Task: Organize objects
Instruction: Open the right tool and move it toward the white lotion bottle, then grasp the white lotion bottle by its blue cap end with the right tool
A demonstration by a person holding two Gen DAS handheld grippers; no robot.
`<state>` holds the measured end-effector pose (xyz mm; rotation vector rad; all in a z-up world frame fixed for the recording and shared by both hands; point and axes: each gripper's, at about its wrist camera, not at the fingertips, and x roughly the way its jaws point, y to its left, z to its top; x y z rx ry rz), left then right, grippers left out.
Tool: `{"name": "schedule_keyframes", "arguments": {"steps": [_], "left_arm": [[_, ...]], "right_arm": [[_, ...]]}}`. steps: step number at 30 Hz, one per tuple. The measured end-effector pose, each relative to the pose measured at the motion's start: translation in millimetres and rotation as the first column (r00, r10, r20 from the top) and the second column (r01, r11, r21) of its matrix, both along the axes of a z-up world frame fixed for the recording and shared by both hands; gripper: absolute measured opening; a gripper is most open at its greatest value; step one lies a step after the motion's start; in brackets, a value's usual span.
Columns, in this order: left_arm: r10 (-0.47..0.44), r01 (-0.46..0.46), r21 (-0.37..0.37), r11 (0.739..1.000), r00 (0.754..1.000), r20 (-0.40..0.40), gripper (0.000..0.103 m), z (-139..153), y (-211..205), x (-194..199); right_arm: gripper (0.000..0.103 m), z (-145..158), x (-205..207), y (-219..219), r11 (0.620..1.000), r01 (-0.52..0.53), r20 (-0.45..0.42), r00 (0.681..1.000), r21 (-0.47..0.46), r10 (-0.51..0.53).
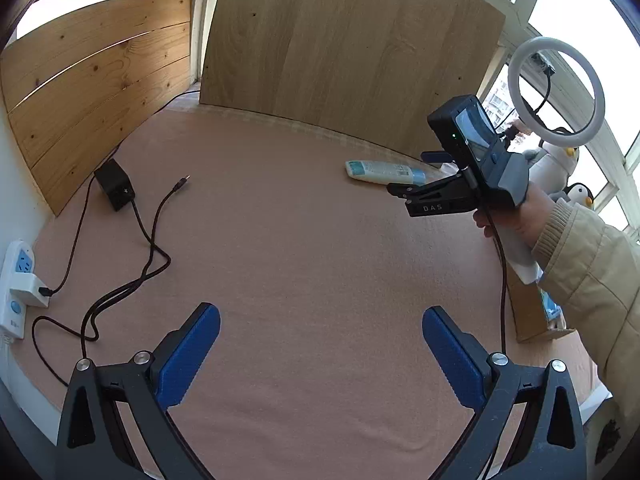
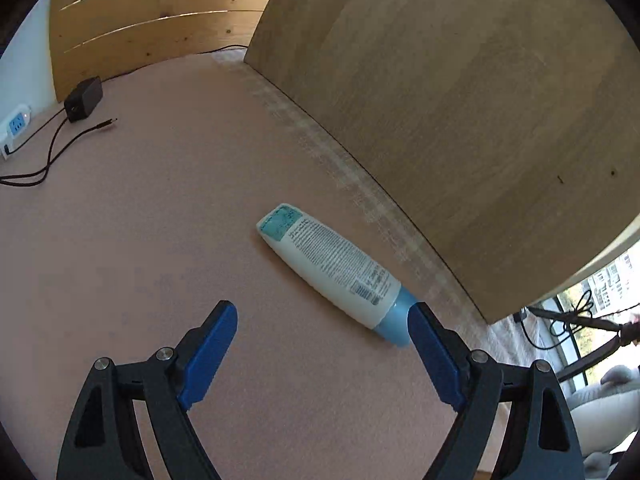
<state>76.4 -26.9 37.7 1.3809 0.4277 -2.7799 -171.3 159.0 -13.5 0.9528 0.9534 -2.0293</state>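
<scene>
A white bottle [image 2: 336, 268] with a light blue cap lies on its side on the pink cloth, cap toward the lower right. My right gripper [image 2: 322, 316] hovers over the cloth just in front of it, open and empty, and its right pad overlaps the cap in the picture. In the left wrist view the same bottle [image 1: 382, 172] lies far right near the upright board, with the right gripper [image 1: 416, 174] above its cap end, held by a hand in a beige sleeve. My left gripper [image 1: 320, 318] stands open over bare cloth, nothing between its fingers.
A tall wooden board [image 1: 352, 56] stands upright behind the bottle. A black power adapter [image 1: 114, 188] with loose cables and a white power strip [image 1: 18, 284] lie at the left. A ring light [image 1: 556, 92] and plush penguins [image 1: 580, 196] stand at the right.
</scene>
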Motion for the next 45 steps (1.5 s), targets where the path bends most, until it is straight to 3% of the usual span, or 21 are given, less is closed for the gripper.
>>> {"name": "schedule_keyframes", "arguments": {"steps": [5, 10, 11, 13, 14, 15, 21, 27, 35, 41, 45], "left_arm": [[0.045, -0.045, -0.002, 0.999, 0.999, 0.016, 0.103, -5.9, -22.9, 5.4], [0.085, -0.086, 0.01, 0.996, 0.995, 0.044, 0.103, -12.1, -37.5, 4.1], [0.088, -0.088, 0.009, 0.996, 0.995, 0.042, 0.103, -12.0, -38.3, 3.5], [0.082, -0.082, 0.012, 0.997, 0.996, 0.038, 0.103, -10.4, -37.3, -1.7], [0.075, -0.076, 0.014, 0.997, 0.996, 0.039, 0.103, -10.4, -35.2, -3.3], [0.068, -0.069, 0.017, 0.997, 0.997, 0.041, 0.103, -10.6, -32.9, -5.7], [0.024, -0.028, 0.049, 0.998, 0.997, 0.073, 0.103, -16.8, -15.7, -15.3], [0.048, -0.057, 0.085, 0.995, 0.993, 0.104, 0.103, -31.4, -15.8, -24.0], [0.07, -0.122, 0.192, 0.974, 0.964, 0.256, 0.103, -75.4, -11.7, -47.2], [0.014, -0.104, 0.239, 0.966, 0.937, 0.35, 0.102, -104.4, 14.5, -62.5], [-0.011, -0.076, 0.221, 0.972, 0.93, 0.366, 0.102, -111.7, 36.1, -71.6]], "right_arm": [[0.084, -21.4, -40.3, -18.5, 0.985, -0.151, 0.026, 0.988, 0.077, 0.15], [0.083, -41.4, -63.6, -5.6, 0.987, -0.154, 0.213, 0.967, 0.05, 0.14], [0.08, -41.7, -65.2, -1.6, 0.992, -0.125, 0.253, 0.961, 0.027, 0.115], [0.056, -41.3, -63.3, 3.5, 0.998, -0.063, 0.319, 0.946, 0.002, 0.059], [0.05, -40.9, -57.4, 5.0, 0.999, -0.049, 0.323, 0.945, -0.008, 0.049], [0.042, -40.2, -50.1, 5.6, 0.999, -0.041, 0.312, 0.949, -0.01, 0.042], [0.042, -42.8, 6.8, 4.7, 0.998, 0.048, 0.291, 0.956, -0.038, -0.035], [0.042, -41.0, 109.7, 11.8, 0.995, 0.064, 0.309, 0.95, -0.078, -0.037], [0.042, -40.0, 229.9, 26.0, 0.982, 0.154, 0.31, 0.944, -0.108, -0.114], [0.045, -38.6, 264.9, 30.9, 0.967, 0.204, 0.258, 0.953, -0.151, -0.161], [0.05, -34.2, 275.1, 44.0, 0.965, 0.201, 0.243, 0.957, -0.166, -0.157]]}}
